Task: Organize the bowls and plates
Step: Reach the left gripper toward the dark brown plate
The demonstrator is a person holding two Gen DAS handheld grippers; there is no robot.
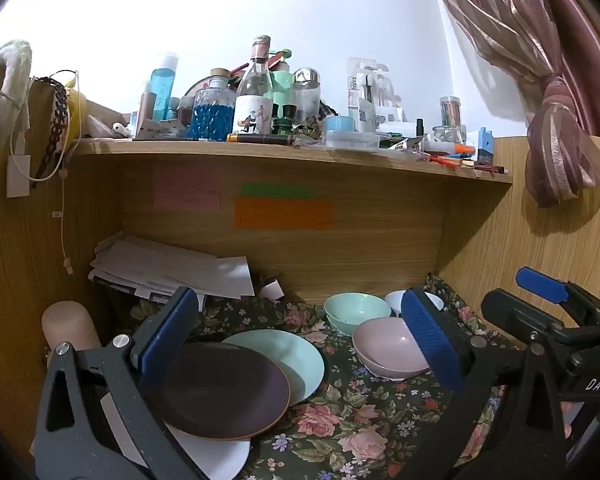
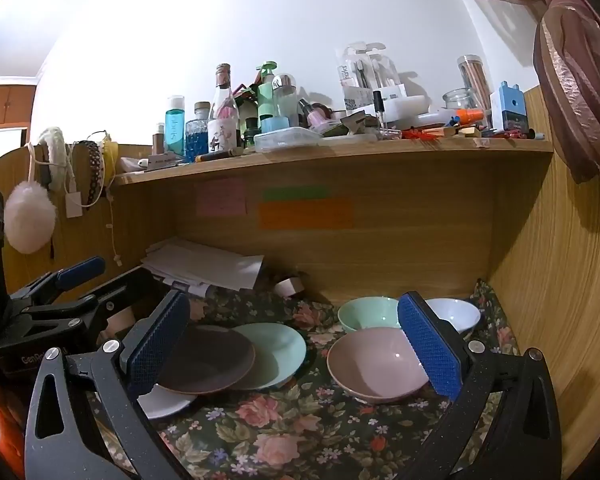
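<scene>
On a floral cloth [image 1: 340,428] lie three overlapping plates: a dark purple plate [image 1: 220,388] on top, a mint plate [image 1: 296,356] behind it, a white plate [image 1: 216,456] under its front. Three bowls sit to the right: pink [image 1: 384,344], mint [image 1: 352,310], white [image 1: 396,300]. My left gripper [image 1: 300,340] is open and empty, above the plates. My right gripper [image 2: 296,348] is open and empty; the pink bowl [image 2: 372,364] lies by its right finger, the purple plate [image 2: 208,360], mint plate [image 2: 276,348] and white plate [image 2: 164,400] by its left. The mint bowl [image 2: 364,312] and white bowl [image 2: 456,312] sit behind.
A wooden shelf [image 1: 300,156] crowded with bottles and jars hangs over the nook. A stack of papers [image 1: 172,268] lies at the back left. Wooden walls close in left, back and right. A curtain [image 1: 556,80] hangs at the right. The other gripper [image 1: 548,320] shows at right.
</scene>
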